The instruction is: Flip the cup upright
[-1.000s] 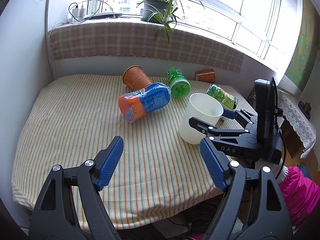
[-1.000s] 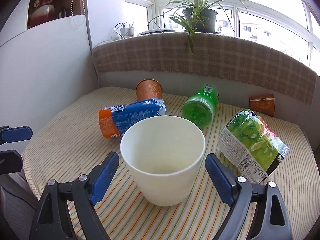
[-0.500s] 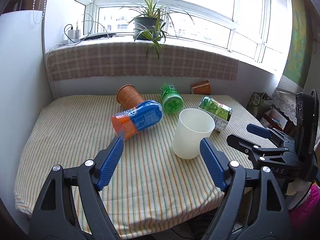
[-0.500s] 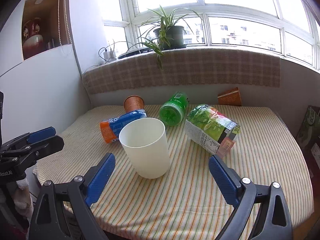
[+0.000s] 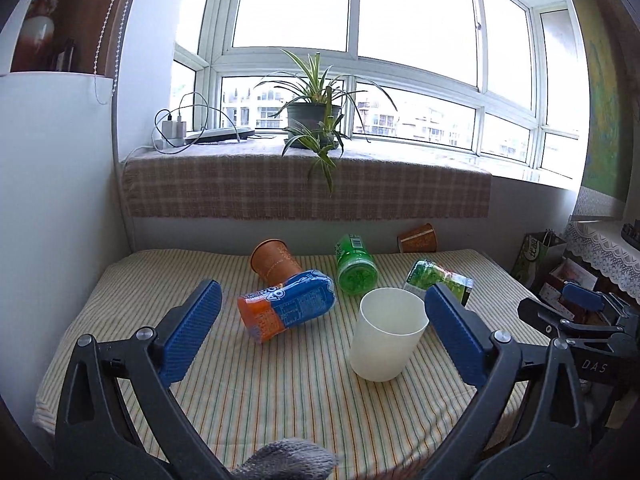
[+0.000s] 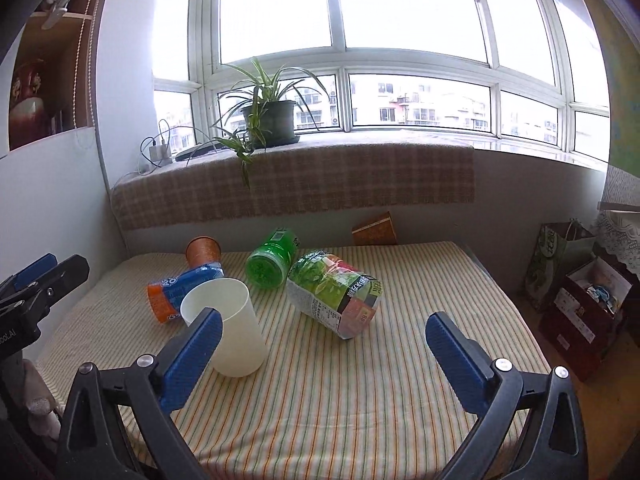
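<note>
The left gripper point(image 5: 320, 330) hangs over the near part of the striped tablecloth point(image 5: 168, 280) with its blue pads spread wide and nothing between them. The right gripper point(image 6: 324, 354) is likewise released and empty, its left pad point(image 6: 192, 356) covering part of the white cup's near side.

The white cup point(image 5: 386, 338) stands upright, mouth up, near the middle of the table and clear of both grippers; in the left wrist view its right edge runs behind the left gripper's right pad point(image 5: 454, 338). Just left of it lies a blue-and-orange snack canister point(image 5: 286, 306) on its side, and behind that an orange paper cup point(image 5: 274, 258) also tipped over. A green bottle point(image 5: 356, 270) lies with its base toward the cameras. To the right rests a green printed snack pack point(image 6: 334, 294), its label too small to read, half hidden in the left wrist view. A brown cup point(image 6: 374, 230) lies against the far wall. A spider plant point(image 6: 268, 118) sits on the sill. Something grey and knitted point(image 5: 286, 460) is cut off at the bottom edge.
</note>
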### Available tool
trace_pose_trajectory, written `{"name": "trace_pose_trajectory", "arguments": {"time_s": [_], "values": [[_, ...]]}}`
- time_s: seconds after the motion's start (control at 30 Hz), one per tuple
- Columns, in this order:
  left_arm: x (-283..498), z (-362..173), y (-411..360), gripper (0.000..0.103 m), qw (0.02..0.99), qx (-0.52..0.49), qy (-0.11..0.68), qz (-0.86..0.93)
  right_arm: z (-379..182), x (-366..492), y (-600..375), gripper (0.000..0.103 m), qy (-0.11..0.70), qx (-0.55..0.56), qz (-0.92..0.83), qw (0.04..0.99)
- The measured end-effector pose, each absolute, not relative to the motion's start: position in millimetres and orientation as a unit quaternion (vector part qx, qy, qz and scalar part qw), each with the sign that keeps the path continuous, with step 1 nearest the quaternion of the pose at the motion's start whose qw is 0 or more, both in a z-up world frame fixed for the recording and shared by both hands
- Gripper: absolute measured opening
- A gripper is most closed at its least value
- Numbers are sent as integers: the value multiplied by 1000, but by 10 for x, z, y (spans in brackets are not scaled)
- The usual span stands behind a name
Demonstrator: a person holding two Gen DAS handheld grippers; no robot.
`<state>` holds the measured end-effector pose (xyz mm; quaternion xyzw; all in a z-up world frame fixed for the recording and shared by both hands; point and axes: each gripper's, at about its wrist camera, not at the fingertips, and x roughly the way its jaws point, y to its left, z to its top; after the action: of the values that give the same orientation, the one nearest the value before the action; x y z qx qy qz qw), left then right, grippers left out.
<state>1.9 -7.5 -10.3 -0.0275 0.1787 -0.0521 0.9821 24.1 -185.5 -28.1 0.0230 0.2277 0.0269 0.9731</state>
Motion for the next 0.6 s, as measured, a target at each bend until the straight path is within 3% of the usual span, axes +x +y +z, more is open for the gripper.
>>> {"name": "trace_pose_trajectory", "arguments": {"time_s": [0.6], "values": [[-46,-66,-46,103,985,-18,168,-34,-211,237,-1853,103,210,19,17,977]]}}
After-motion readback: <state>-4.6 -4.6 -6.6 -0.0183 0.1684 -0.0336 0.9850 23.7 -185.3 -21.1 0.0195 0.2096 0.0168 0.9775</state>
